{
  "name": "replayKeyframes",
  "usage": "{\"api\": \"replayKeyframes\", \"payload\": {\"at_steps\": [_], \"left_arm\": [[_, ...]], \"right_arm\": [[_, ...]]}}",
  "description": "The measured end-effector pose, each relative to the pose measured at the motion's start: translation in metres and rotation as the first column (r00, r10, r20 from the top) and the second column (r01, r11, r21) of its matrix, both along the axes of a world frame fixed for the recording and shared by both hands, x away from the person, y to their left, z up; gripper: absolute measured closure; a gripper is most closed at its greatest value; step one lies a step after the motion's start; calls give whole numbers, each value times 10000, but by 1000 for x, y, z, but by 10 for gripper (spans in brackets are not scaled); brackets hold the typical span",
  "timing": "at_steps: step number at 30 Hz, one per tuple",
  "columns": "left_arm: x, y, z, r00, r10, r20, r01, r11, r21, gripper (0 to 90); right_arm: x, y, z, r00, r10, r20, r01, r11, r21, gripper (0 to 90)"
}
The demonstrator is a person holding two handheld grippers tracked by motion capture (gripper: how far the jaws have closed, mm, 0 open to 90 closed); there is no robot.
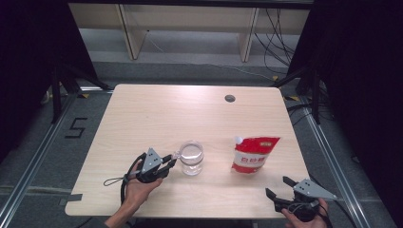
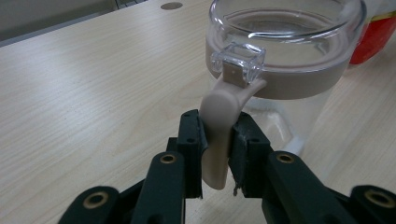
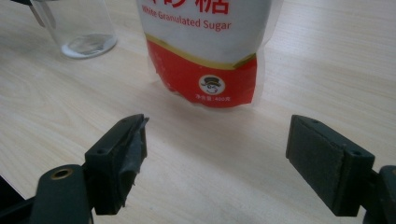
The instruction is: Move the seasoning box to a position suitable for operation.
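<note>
nearby, sugar pouch [image 1: 254,154] stands beside jar [image 1: 192,157].

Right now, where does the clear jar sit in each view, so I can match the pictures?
High view: clear jar at front centre of the table, by the left gripper.
Left gripper view: upper right, its beige tab clamped between the jaws.
Right gripper view: top left corner.
Shared landmark: the red-and-white sugar bag, beside the jar.
</note>
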State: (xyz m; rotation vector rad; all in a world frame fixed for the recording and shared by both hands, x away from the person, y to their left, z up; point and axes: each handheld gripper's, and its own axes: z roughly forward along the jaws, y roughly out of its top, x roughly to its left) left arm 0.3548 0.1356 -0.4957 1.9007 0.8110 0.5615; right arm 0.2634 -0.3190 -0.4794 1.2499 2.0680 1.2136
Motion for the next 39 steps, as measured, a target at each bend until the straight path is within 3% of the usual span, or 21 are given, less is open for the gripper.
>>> {"api": "replayKeyframes", "payload": {"at_steps": [3,13,16,18,19,20,21,22,23,24,27,29,32,33,34,35,39], "left_arm": [[1,2,0,9998,-203,-93,201,9996,-197,748],[-7,-1,-1,9960,-876,-151,871,9958,-273,746],[-11,-3,-1,9927,-1202,-137,1198,9926,-214,746],[-15,-6,-1,9885,-1511,-98,1508,9881,-292,746],[-16,-6,-1,9874,-1582,-67,1581,9872,-207,746],[-18,-7,-2,9866,-1618,-184,1609,9860,-439,745],[-19,-7,-1,9863,-1645,-76,1643,9861,-244,745],[-20,-9,-2,9847,-1733,-169,1725,9841,-414,745],[-22,-8,-1,9831,-1830,-82,1828,9830,-171,745],[-23,-10,-1,9834,-1807,-170,1801,9831,-329,745],[-25,-10,-1,9791,-2035,-74,2032,9788,-276,744],[-26,-11,-2,9785,-2055,-157,2046,9778,-457,745],[-25,-11,-1,9746,-2239,-12,2238,9743,-266,744],[-26,-11,-2,9741,-2260,-22,2259,9738,-272,744],[-28,-12,-2,9774,-2102,-205,2091,9768,-457,744],[-27,-10,-1,9734,-2291,-82,2288,9731,-285,744],[-27,-10,-2,9691,-2464,-63,2460,9687,-340,743]], "right_arm": [[0,-1,-1,10000,32,-6,-32,9999,-115,215],[0,0,0,10000,58,2,-58,10000,-38,218],[2,-1,-1,9994,254,252,-248,9994,-243,218],[1,1,0,9994,303,137,-301,9995,-118,218],[4,-1,0,9972,557,507,-537,9978,-391,218],[2,1,0,9979,573,301,-568,9982,-167,219],[2,1,0,9979,573,301,-568,9982,-167,219],[2,1,0,9977,594,315,-589,9981,-167,221],[2,1,1,9971,567,501,-549,9978,-374,224],[2,1,1,9972,574,482,-561,9980,-276,225],[2,1,2,9964,715,447,-710,9974,-109,228],[2,2,2,9966,624,539,-613,9979,-211,230],[2,2,2,9969,653,447,-648,9978,-116,230],[-1,5,2,9987,470,188,-471,9989,47,231],[0,4,2,9981,550,272,-547,9984,-102,231],[2,4,1,9966,708,426,-702,9974,-149,231],[2,4,1,9961,775,424,-770,9969,-143,231]]}}
